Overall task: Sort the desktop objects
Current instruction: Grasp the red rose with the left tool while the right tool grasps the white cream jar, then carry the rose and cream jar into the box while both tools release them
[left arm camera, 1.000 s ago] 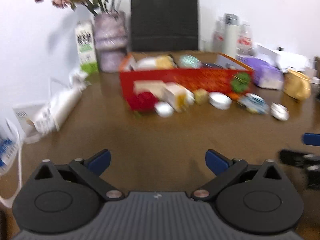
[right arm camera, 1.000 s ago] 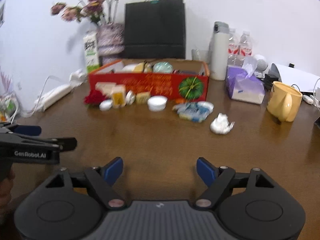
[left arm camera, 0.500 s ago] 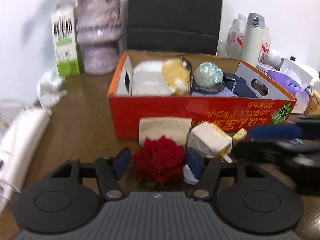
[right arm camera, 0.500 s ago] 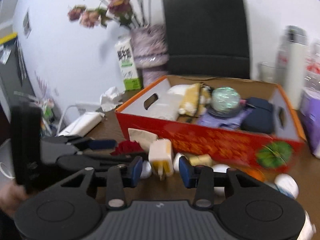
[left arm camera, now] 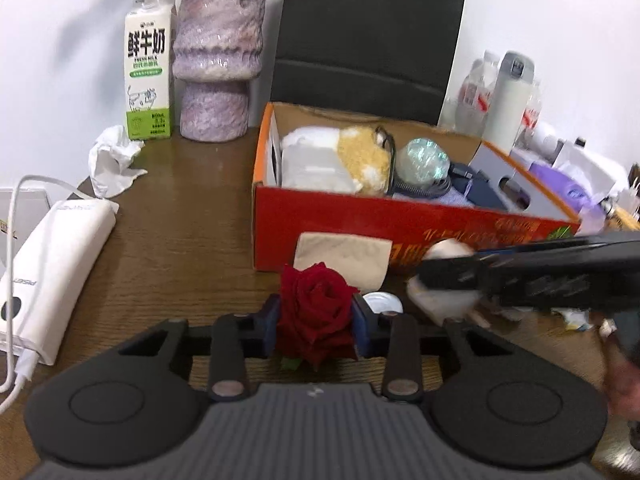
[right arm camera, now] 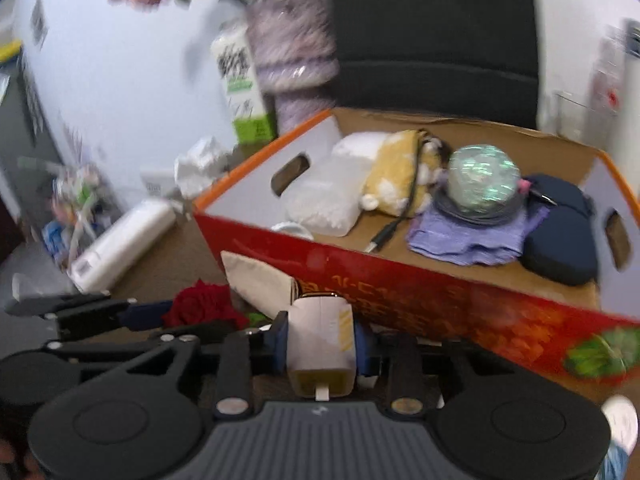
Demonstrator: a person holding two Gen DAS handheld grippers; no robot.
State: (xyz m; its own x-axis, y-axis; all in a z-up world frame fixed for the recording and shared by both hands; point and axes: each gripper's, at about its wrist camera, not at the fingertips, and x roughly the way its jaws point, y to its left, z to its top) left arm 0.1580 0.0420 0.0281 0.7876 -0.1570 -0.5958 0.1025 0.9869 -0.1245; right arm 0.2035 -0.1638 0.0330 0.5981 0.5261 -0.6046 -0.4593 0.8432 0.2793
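Surface: brown wooden desk (left arm camera: 180, 240) against a white wall.
Box: red cardboard box (left arm camera: 360, 224) mid-desk, already loaded with bits.
Left gripper (left arm camera: 316, 320): jaws just closed in, pinching red rose (left arm camera: 316, 308) in front of box.
Right gripper (right arm camera: 322, 344): jaws just closed in, clamped on white charger plug (right arm camera: 320, 340) beside the box's front wall.
Elsewhere: milk carton (left arm camera: 148, 68), purple vase (left arm camera: 218, 60) at the back.

Left gripper (left arm camera: 316, 326) shows matte black housing, two round discs flanking a ribbed grey centre plate, silver pivot screws on the black linkage bars, and blue pads on the fingers (left arm camera: 270, 320). Right gripper (right arm camera: 321, 346) is the same build: black, ribbed grey, blue-tipped.
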